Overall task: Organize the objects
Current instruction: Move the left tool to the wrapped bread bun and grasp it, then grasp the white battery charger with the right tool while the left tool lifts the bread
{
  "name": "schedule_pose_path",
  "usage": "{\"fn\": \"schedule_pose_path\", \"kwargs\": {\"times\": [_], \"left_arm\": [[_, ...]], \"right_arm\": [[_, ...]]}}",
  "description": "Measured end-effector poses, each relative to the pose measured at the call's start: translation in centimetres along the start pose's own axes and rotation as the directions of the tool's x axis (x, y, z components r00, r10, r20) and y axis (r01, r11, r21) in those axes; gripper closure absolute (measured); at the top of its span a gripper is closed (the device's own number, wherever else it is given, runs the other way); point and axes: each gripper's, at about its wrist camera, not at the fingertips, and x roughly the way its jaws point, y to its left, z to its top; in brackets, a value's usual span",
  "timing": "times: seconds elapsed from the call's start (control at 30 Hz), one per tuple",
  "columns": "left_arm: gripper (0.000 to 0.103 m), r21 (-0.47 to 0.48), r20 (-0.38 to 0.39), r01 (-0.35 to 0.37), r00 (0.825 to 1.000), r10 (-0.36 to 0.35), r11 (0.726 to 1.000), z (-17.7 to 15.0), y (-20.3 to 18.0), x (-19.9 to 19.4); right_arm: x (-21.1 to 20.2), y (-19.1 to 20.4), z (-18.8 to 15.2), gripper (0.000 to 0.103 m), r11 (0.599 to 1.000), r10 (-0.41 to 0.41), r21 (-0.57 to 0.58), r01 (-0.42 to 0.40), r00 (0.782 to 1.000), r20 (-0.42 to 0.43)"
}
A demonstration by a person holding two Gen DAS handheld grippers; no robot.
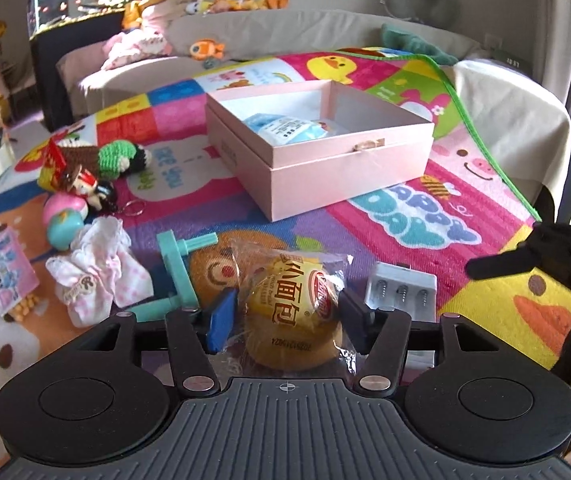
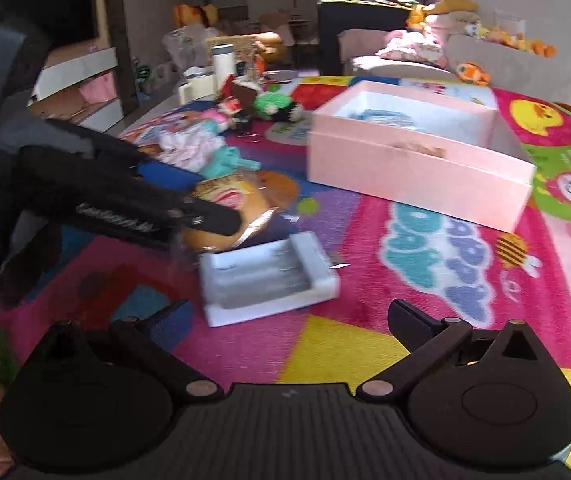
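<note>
Wrapped bread bun (image 1: 293, 316) is being straddled by the half-open left gripper (image 1: 285, 320); white battery charger (image 1: 401, 292) lying just right, pink box (image 1: 321, 148) far. Right gripper (image 2: 285, 320) is being held wide, empty.

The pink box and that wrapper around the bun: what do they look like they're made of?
The pink box looks like rigid cardboard with a matte paper covering: straight, thick walls, crisp corners, no shine, white inside. The wrapper around the bun looks like thin clear plastic film: it is see-through, crinkled, glints at its edges, and carries printed red and yellow lettering.
</note>
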Motion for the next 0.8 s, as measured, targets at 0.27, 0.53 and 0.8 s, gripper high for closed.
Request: {"fn": "schedule_pose_path", "kwargs": {"times": [0.27,0.53,0.8], "left_arm": [[0.045,-0.058,-0.027,0.008,1.0,-0.01,0.998,-0.9,0.3,-1.5],[0.043,-0.062,-0.015,-0.021,1.0,0.02,0.998,-1.1,-0.3,-1.3],[0.043,-0.072,-0.009,-0.03,1.0,0.029,0.997,-1.2,-0.3,-1.2]], "right_arm": [[0.7,-1.0,0.5,0.0,0.951,-0.295,-0.093,0.295,0.955,0.018],[0.2,-4.3,1.9,0.011,0.975,-0.143,0.177,0.135,0.989,0.033],[4.7,-2.8,3.8,0.024,0.982,-0.126,0.141,0.127,0.992,-0.017]]}}
